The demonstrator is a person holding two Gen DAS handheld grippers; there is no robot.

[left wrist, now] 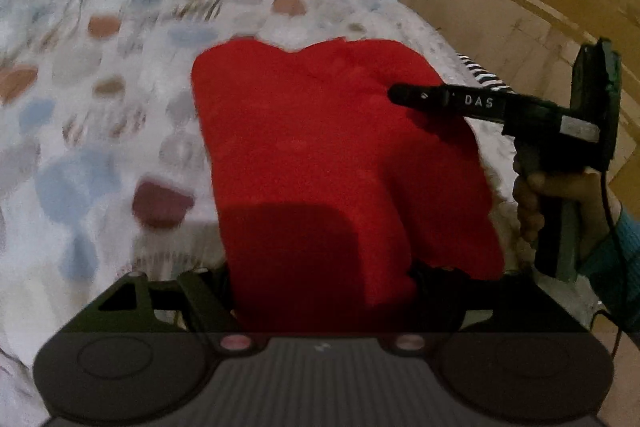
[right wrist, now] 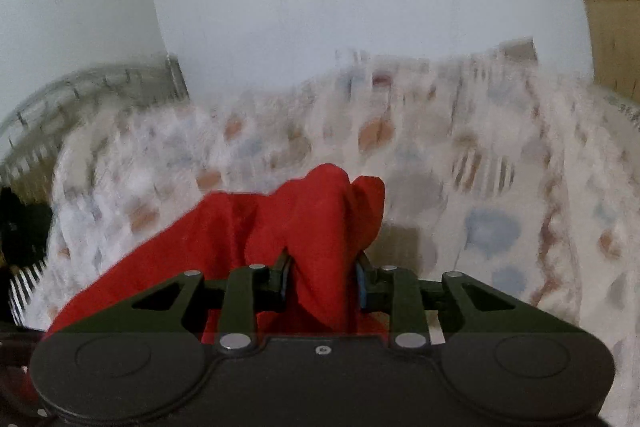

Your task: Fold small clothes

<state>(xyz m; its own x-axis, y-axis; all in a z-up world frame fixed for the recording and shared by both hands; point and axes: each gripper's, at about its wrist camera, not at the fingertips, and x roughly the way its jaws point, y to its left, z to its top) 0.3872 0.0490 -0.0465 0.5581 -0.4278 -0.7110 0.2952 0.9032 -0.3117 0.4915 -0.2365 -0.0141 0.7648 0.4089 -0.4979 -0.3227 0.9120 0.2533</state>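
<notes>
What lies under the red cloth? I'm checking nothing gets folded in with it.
Around the red cloth only the patterned bedsheet shows, so it lies on that. Anything directly beneath is covered.

Red garment [left wrist: 320,147] lies on spotted bedspread [left wrist: 100,67].

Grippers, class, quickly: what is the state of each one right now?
Left gripper: jaws wide, red garment between them; grip cannot be told.
Right gripper: closed on a bunched fold of the red garment.

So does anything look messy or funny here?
Only the red cloth: it's bunched into a lumpy wad between the right hand-held gripper fingers, not flat yet. Nothing looks spilled or torn on the spotted bedsheet.
</notes>
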